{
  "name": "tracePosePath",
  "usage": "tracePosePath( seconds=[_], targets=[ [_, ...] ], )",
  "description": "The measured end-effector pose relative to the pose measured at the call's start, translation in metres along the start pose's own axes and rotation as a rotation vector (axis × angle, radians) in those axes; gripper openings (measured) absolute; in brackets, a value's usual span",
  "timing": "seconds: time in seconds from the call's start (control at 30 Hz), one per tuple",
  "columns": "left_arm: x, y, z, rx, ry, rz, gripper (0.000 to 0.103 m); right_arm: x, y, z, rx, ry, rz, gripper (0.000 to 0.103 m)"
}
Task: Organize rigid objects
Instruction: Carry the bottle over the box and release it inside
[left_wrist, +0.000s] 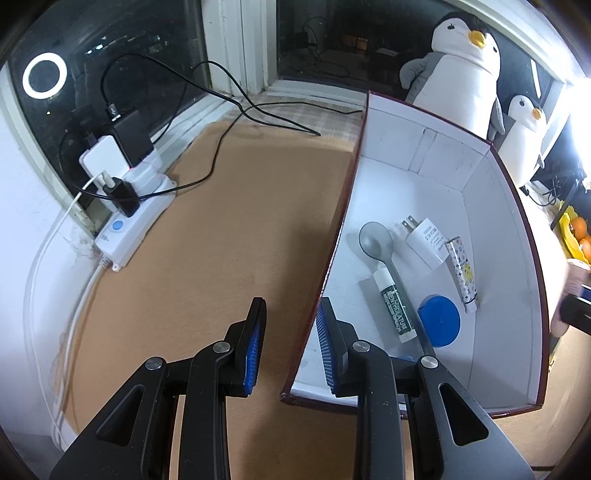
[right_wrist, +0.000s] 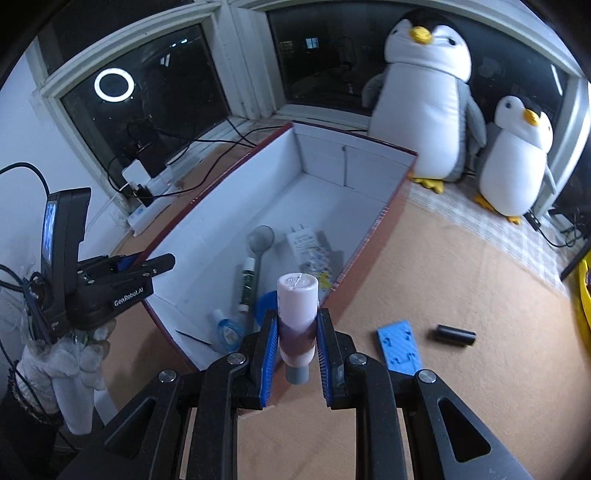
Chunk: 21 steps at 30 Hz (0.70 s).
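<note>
A white-lined box (right_wrist: 343, 173) with dark red outer walls sits on the tan table (right_wrist: 461, 295), and on its floor lie a grey spoon (left_wrist: 375, 240), a white plug adapter (left_wrist: 426, 240), a green-labelled tube (left_wrist: 395, 310) and a blue round lid (left_wrist: 439, 319). The left gripper (left_wrist: 291, 345) straddles the box's near-left wall, its jaws apart and holding nothing. The right gripper (right_wrist: 295, 358) is clamped on a pale upright tube (right_wrist: 297, 317), cap down, just outside the box's near wall, with a blue flat block (right_wrist: 399, 347) and a black cylinder (right_wrist: 453, 335) lying on the table to the right.

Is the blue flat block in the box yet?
No. The blue block lies on the brown mat outside the box.
</note>
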<state>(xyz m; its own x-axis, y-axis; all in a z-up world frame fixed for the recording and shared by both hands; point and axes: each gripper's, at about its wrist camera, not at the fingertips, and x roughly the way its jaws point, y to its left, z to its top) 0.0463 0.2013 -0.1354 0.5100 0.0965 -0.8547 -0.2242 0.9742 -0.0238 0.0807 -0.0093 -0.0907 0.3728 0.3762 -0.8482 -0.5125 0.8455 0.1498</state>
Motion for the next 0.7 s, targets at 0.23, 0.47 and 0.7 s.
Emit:
tracePosePath(
  seconds=[0.23,0.47,0.7],
  targets=[
    [-0.002,-0.001,-0.001,0.002,-0.011,-0.019,0.015,0.016,0.021,0.015,-0.022,0.006,0.011,0.018],
    [-0.002,-0.002,-0.001,0.004,-0.021,-0.028,0.011,0.026,0.037,0.028,-0.056,0.016,0.006,0.018],
    [-0.001,-0.002,-0.001,0.004,-0.025,-0.034,0.011,0.044,0.047,0.034,-0.089,0.052,-0.004,0.018]
  ],
)
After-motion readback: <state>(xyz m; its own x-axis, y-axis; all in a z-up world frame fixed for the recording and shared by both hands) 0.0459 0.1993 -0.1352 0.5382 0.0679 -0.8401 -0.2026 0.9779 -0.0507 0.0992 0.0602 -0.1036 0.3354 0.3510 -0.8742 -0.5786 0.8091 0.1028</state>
